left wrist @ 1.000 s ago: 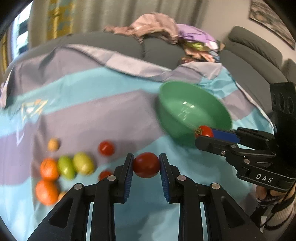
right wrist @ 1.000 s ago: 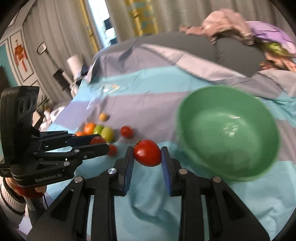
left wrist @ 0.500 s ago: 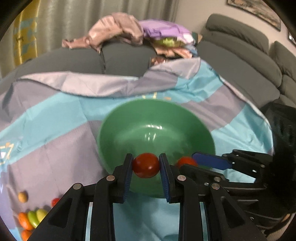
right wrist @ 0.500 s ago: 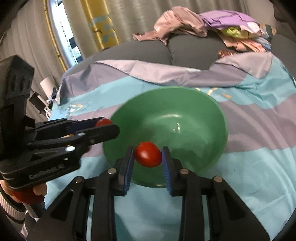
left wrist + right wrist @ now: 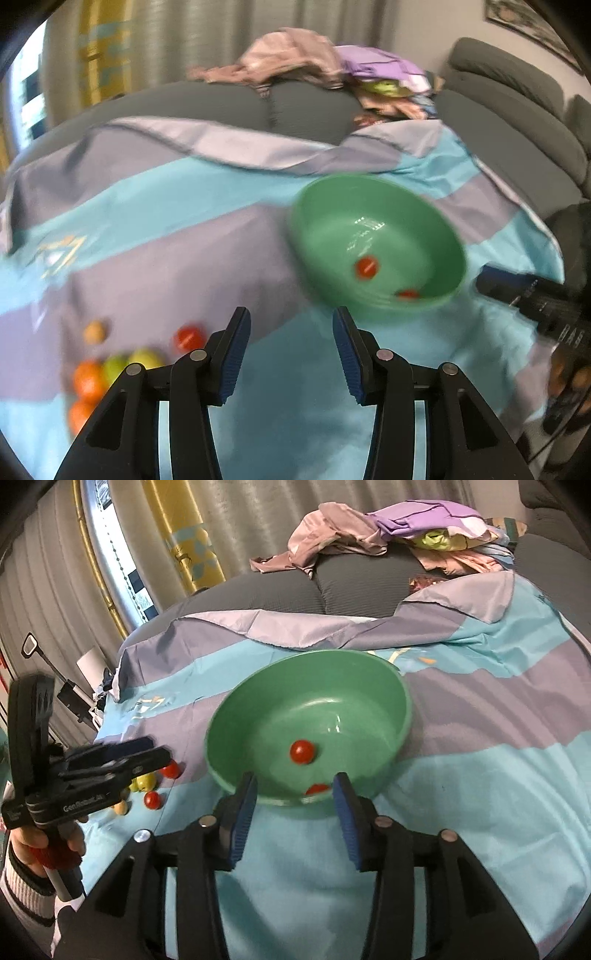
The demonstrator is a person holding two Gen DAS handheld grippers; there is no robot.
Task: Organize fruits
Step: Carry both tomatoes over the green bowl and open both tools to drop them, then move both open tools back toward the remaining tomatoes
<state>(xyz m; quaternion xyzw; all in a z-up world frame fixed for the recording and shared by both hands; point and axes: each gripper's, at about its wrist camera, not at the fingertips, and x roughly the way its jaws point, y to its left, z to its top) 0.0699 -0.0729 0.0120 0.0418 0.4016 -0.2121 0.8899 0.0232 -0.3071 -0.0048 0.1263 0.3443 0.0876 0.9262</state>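
Note:
A green bowl sits on the blue and purple cloth with two red tomatoes inside, one in the middle and one by the near wall. My left gripper is open and empty, left of the bowl. My right gripper is open and empty at the bowl's near rim. Loose fruit lies at the left: a red tomato, green fruits, oranges and a small yellow fruit.
The cloth covers a grey sofa. A pile of clothes lies on the sofa back. In the right wrist view, the left gripper hovers over tomatoes and a green fruit.
Both grippers have opened and let their tomatoes drop into the bowl. The left gripper has swung back to the left, away from the bowl.

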